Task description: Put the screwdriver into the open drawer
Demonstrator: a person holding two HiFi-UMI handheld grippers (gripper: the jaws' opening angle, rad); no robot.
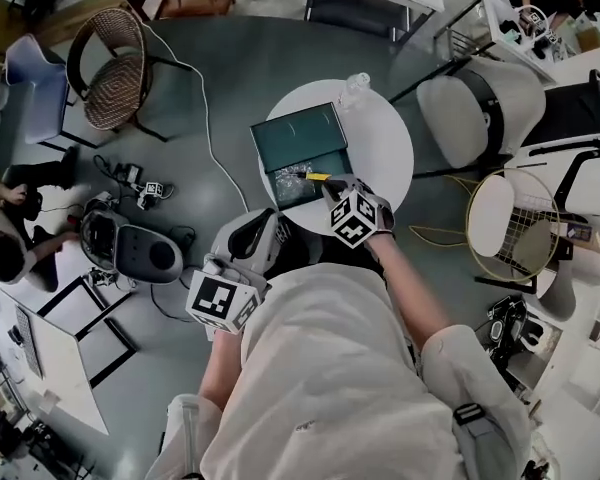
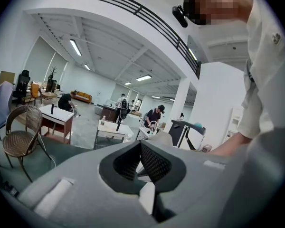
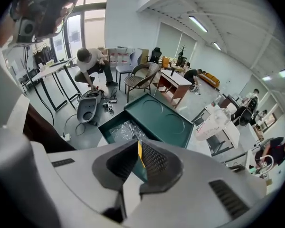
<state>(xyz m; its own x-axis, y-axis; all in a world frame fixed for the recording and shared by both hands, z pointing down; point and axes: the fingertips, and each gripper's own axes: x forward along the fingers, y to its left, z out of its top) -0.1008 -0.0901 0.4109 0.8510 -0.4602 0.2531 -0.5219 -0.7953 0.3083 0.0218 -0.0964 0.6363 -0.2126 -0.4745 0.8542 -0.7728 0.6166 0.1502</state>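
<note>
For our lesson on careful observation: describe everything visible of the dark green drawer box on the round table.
The dark green drawer box sits on the white round table. It looks like smooth plastic or painted metal; its flat top bears two shallow round recesses. Its drawer is pulled out toward the person and holds crinkled clear plastic. The right gripper, shut on a yellow screwdriver, is over the drawer's edge; whether they touch cannot be told.

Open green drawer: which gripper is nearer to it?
Right. The right gripper holds the screwdriver at the edge of the drawer; the left gripper hangs farther back, beside the person's body.
</note>
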